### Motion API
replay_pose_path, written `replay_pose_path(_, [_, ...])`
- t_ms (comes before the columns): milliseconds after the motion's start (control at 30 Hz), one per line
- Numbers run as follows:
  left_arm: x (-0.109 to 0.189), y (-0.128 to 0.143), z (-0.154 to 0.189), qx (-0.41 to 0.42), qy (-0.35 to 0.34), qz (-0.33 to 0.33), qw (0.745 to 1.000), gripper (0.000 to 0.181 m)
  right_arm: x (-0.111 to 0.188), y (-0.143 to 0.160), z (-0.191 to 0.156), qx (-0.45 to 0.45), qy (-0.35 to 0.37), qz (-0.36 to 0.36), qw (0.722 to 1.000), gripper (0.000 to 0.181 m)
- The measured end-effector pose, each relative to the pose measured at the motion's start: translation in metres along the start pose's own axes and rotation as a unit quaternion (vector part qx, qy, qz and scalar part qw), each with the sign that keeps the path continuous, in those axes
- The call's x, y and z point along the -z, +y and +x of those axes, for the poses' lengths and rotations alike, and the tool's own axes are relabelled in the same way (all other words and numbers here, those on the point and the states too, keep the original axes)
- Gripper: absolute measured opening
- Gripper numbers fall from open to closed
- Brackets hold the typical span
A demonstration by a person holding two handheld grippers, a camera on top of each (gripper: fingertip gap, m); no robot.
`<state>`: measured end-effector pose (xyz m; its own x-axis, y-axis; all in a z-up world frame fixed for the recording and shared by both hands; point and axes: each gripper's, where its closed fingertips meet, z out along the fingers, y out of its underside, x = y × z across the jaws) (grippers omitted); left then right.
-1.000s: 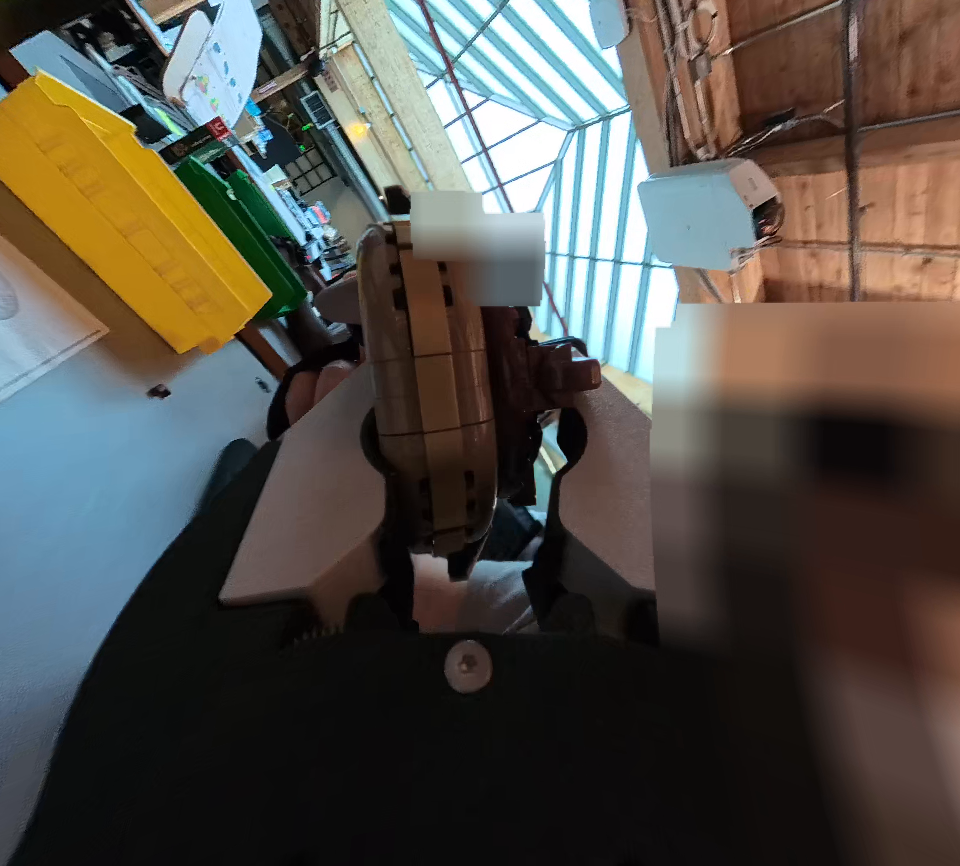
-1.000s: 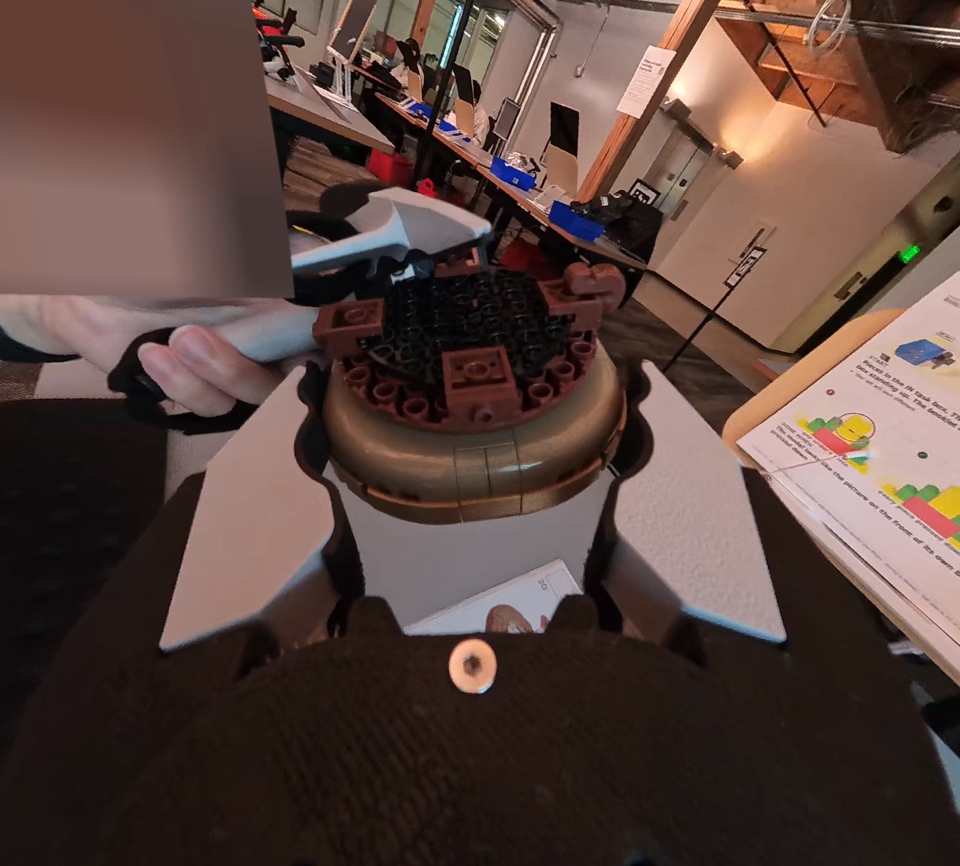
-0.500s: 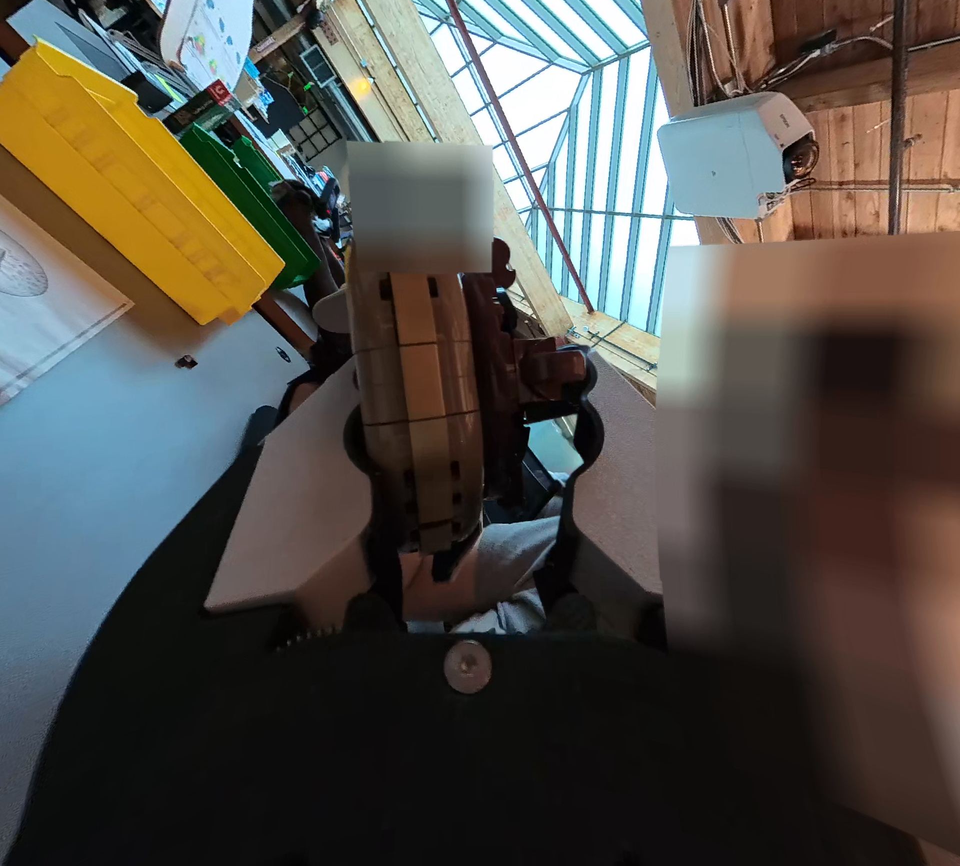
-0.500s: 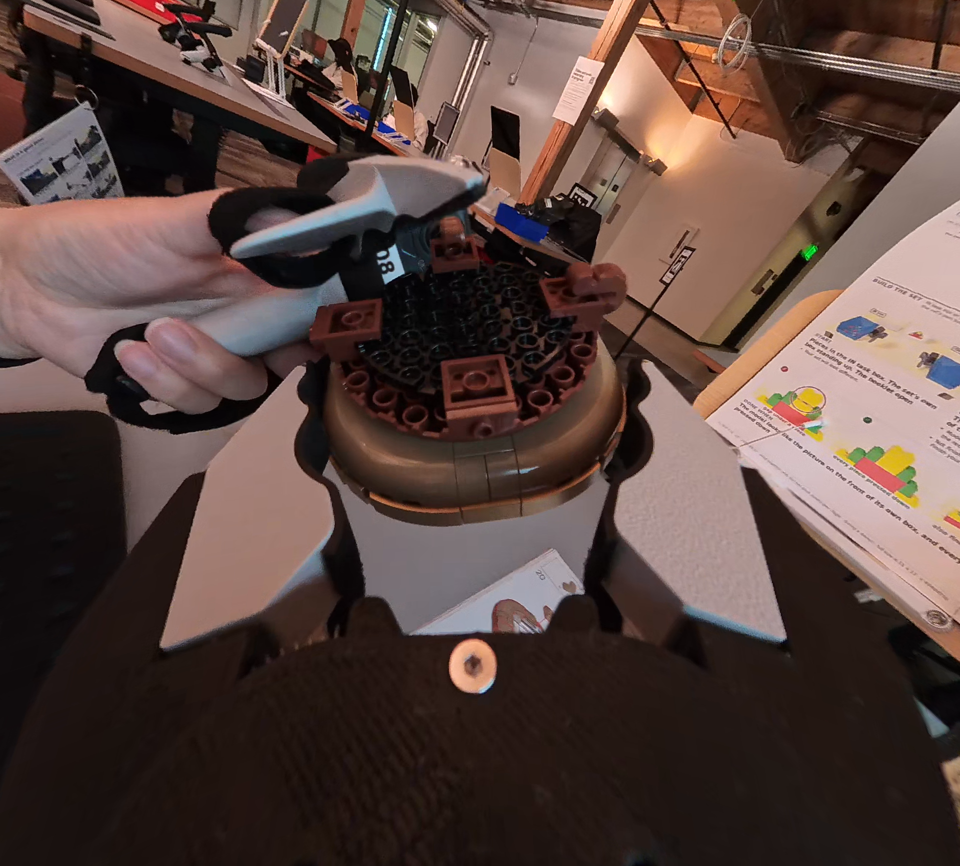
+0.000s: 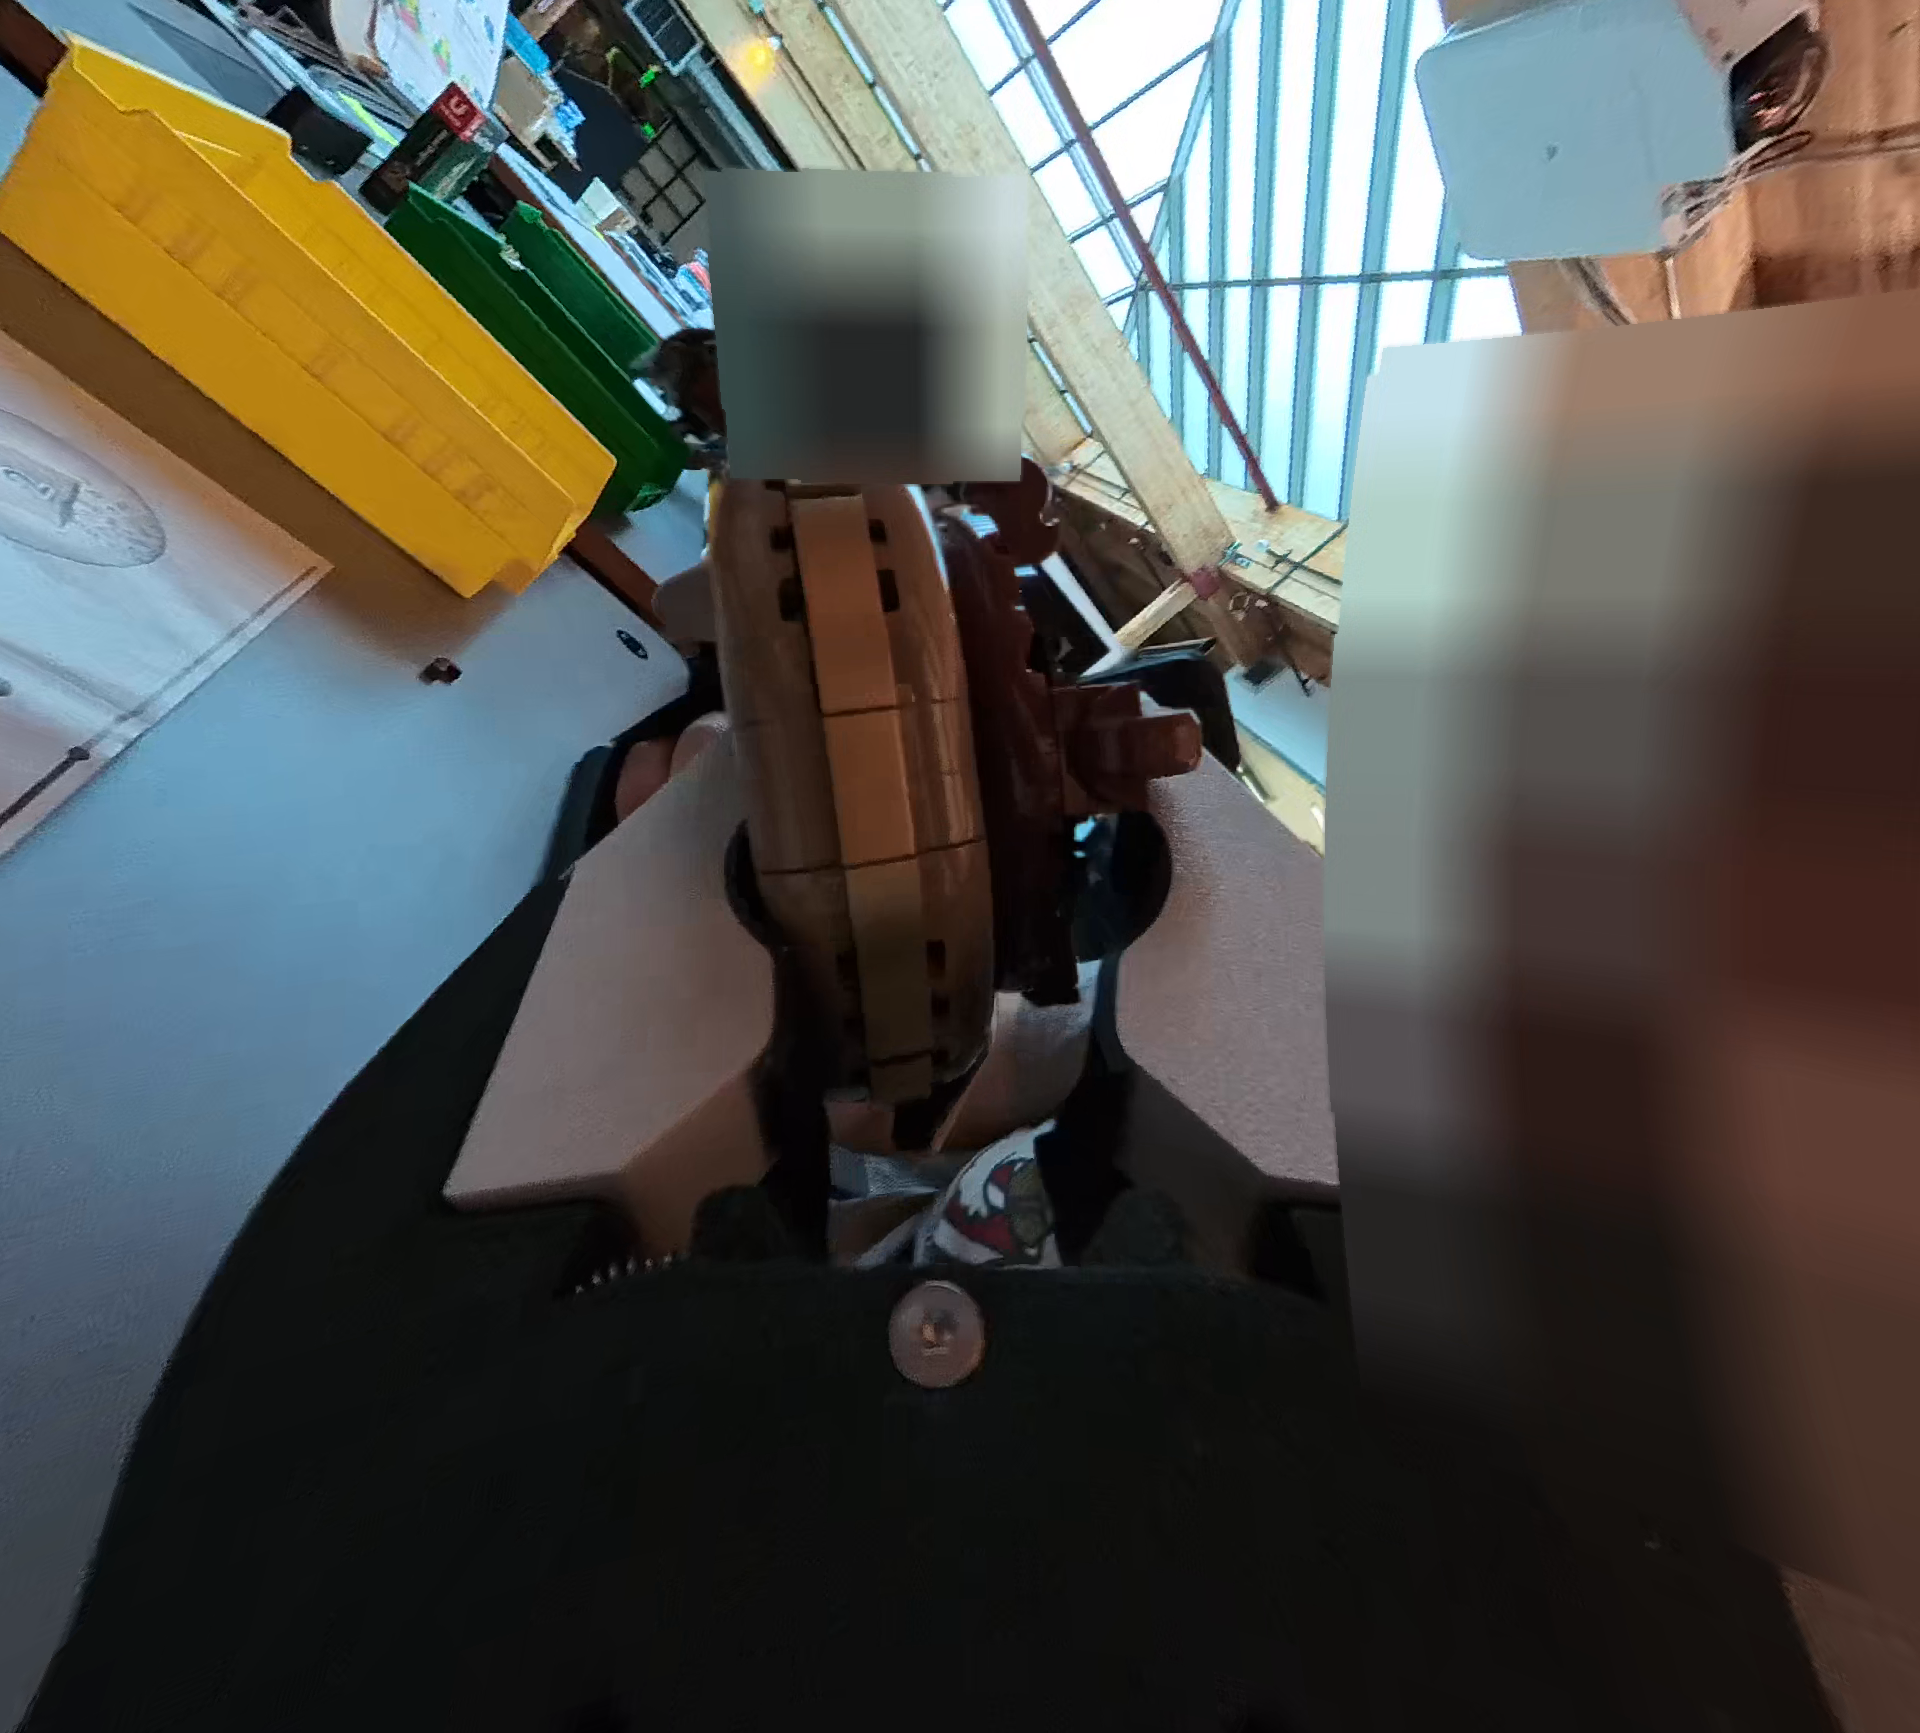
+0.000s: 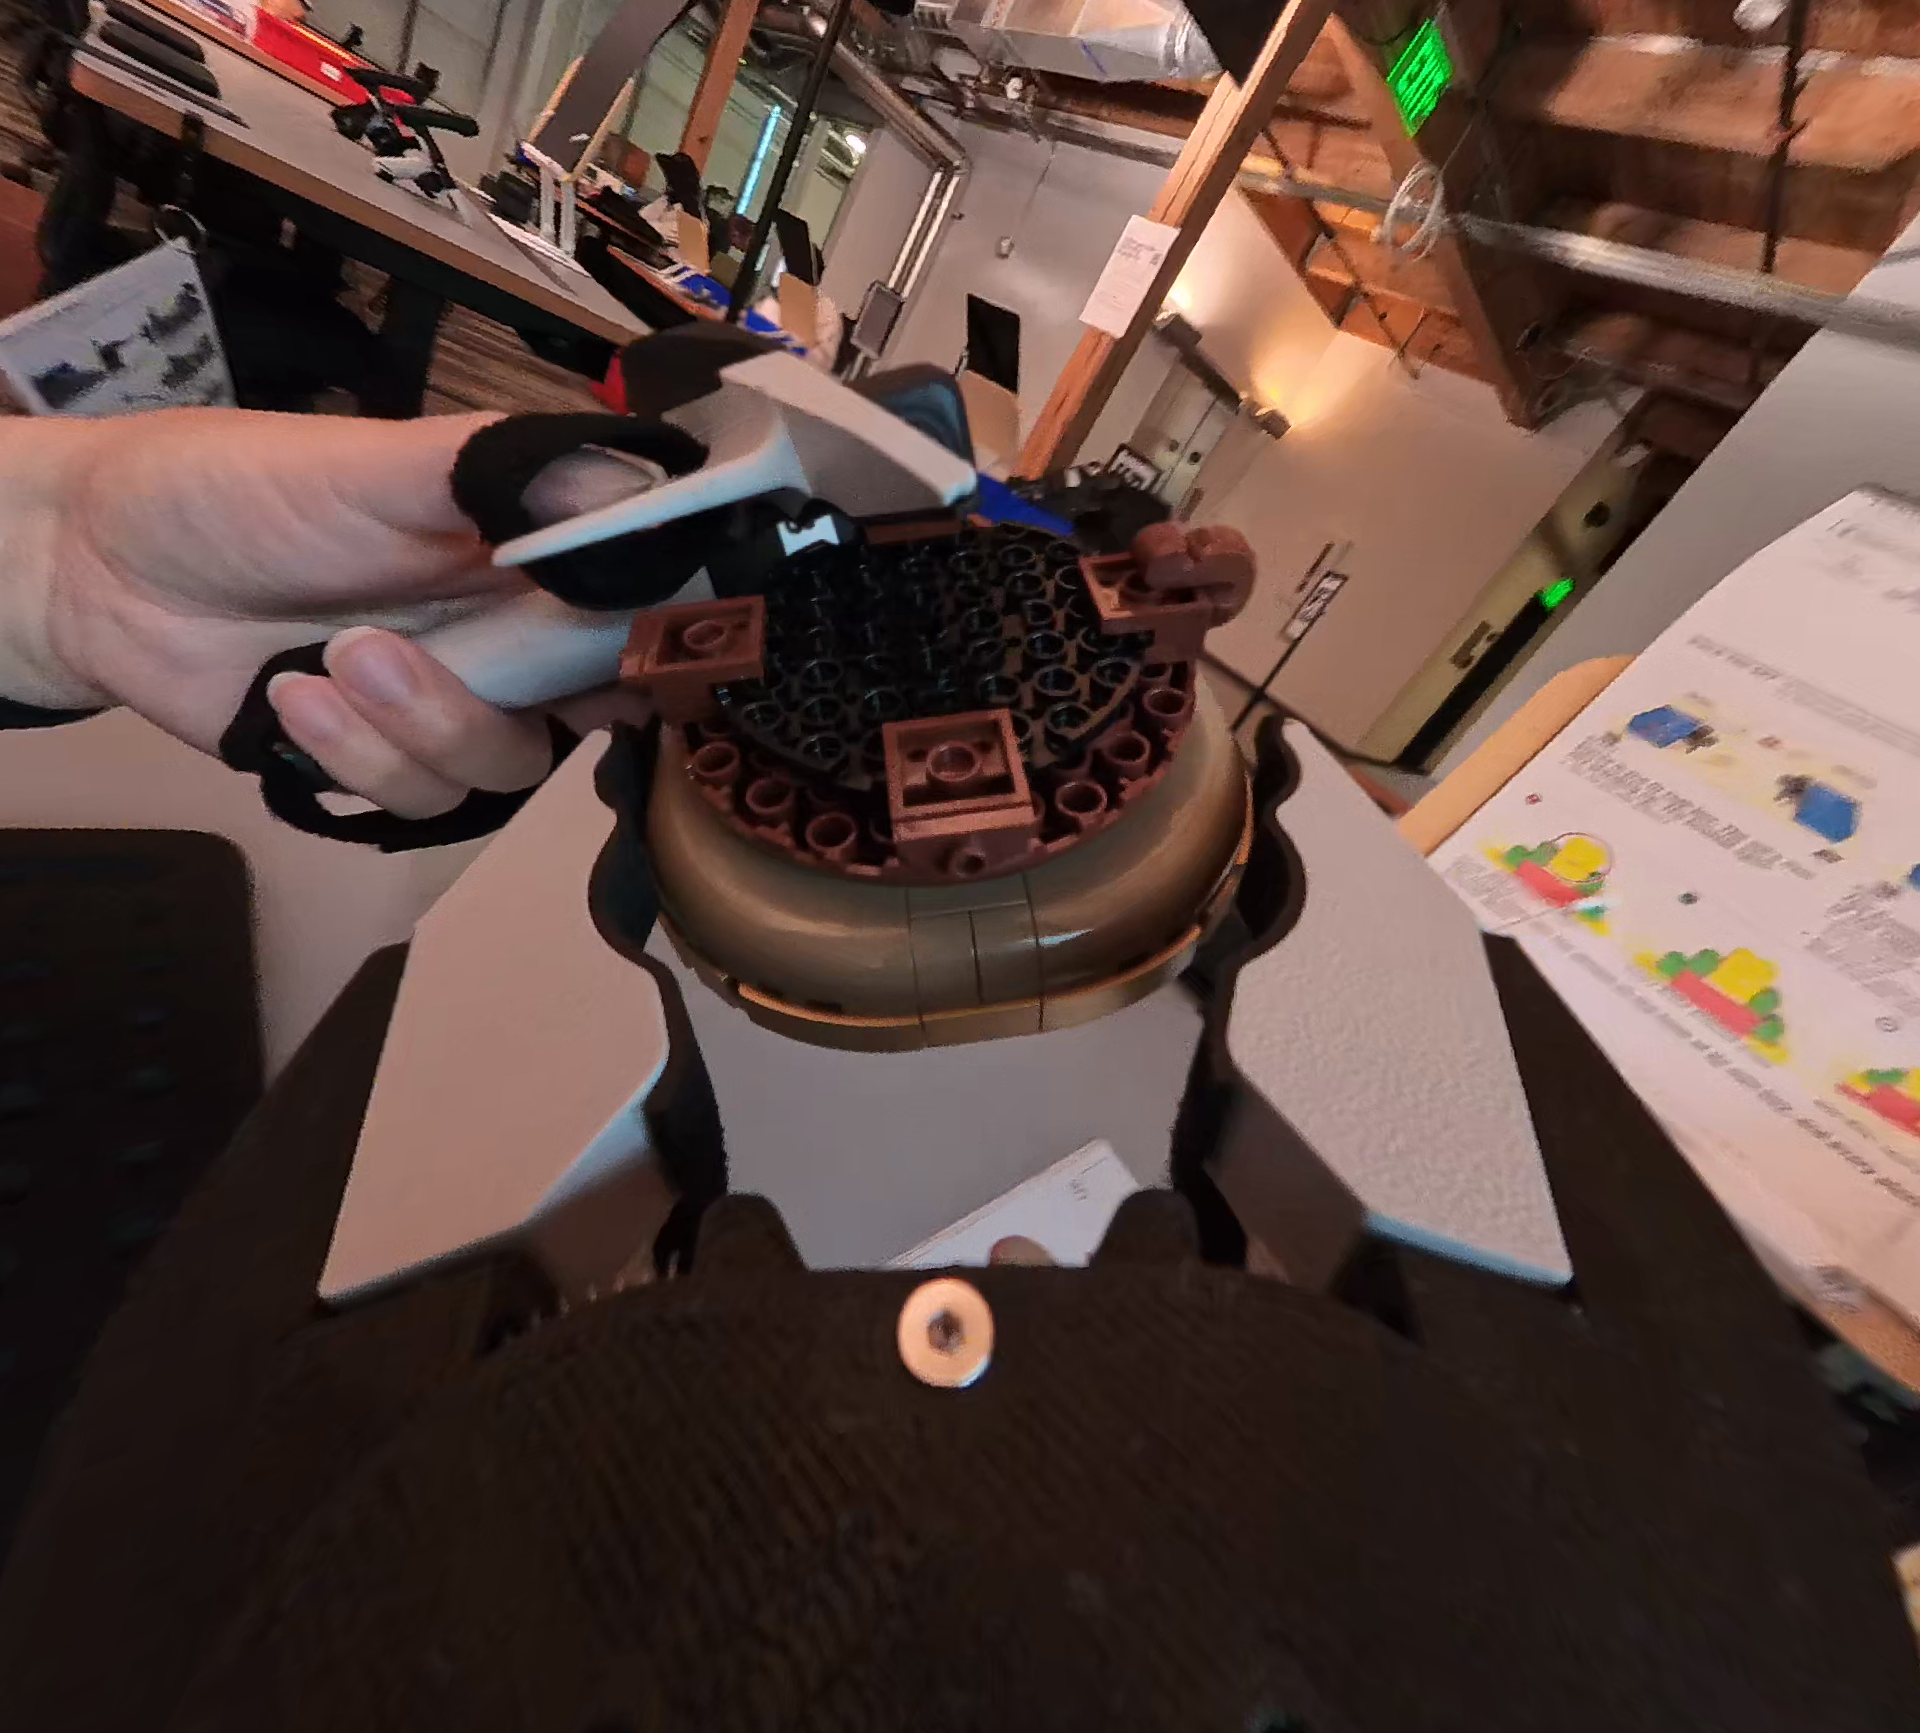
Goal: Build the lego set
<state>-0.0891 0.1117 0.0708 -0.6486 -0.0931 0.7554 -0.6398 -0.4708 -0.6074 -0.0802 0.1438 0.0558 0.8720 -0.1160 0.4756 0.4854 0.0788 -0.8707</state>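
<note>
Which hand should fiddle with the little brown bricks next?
Probably the left. The left tool reaches over the round Lego model's studded top, right beside a brown brick, while the right tool is busy clamping the model's sides.

Timber-beamed workshop, long workbenches [image 6: 343,197]

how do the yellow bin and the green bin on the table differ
Colour: the yellow bin is bright yellow, the green bin dark green. Place: the yellow bin sits nearer the left wrist camera, the green bin behind it, farther along the table. Visibility: the yellow bin shows a long ribbed side, while the green bin is partly hidden behind it. Both are open plastic storage bins side by side.
</note>
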Motion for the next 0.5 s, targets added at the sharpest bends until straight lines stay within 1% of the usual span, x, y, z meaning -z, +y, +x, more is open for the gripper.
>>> replay_pose_path(33, [0.001,0.001,-0.003,0.002,-0.009,0.0,1.0,0.06,0.0,0.003,-0.001,-0.014,-0.005,-0.003,1.0,0.114])
replay_pose_path(133, [0.005,0.007,-0.012,0.018,-0.017,0.0,1.0,0.059,0.0,0.012,-0.006,-0.028,-0.006,-0.003,1.0,0.114])
replay_pose_path(167, [0.006,0.01,-0.015,0.027,-0.019,0.001,0.999,0.063,0.001,0.015,-0.009,-0.029,-0.006,-0.004,1.0,0.114])
replay_pose_path(200, [0.008,0.014,-0.02,0.039,-0.023,-0.001,0.999,0.058,0.001,0.018,-0.012,-0.021,-0.003,-0.005,1.0,0.117])
replay_pose_path(233, [0.01,0.019,-0.024,0.05,-0.023,-0.006,0.998,0.058,0.001,0.021,-0.013,-0.011,0.003,-0.008,1.0,0.124])
replay_pose_path(267, [0.012,0.024,-0.028,0.063,-0.022,-0.01,0.998,0.057,0.001,0.025,-0.017,-0.004,-0.002,-0.012,1.0,0.127])
replay_pose_path(367, [0.018,0.035,-0.04,0.095,-0.02,-0.007,0.995,0.058,0.0,0.042,-0.03,-0.021,-0.039,-0.047,0.998,0.13])
replay_pose_path(433, [0.02,0.04,-0.044,0.107,-0.012,-0.006,0.994,0.057,-0.001,0.051,-0.041,-0.056,-0.078,-0.065,0.993,0.124])
replay_pose_path(500, [0.022,0.044,-0.05,0.105,-0.023,-0.015,0.994,0.057,-0.002,0.058,-0.048,-0.054,-0.099,-0.077,0.991,0.121])
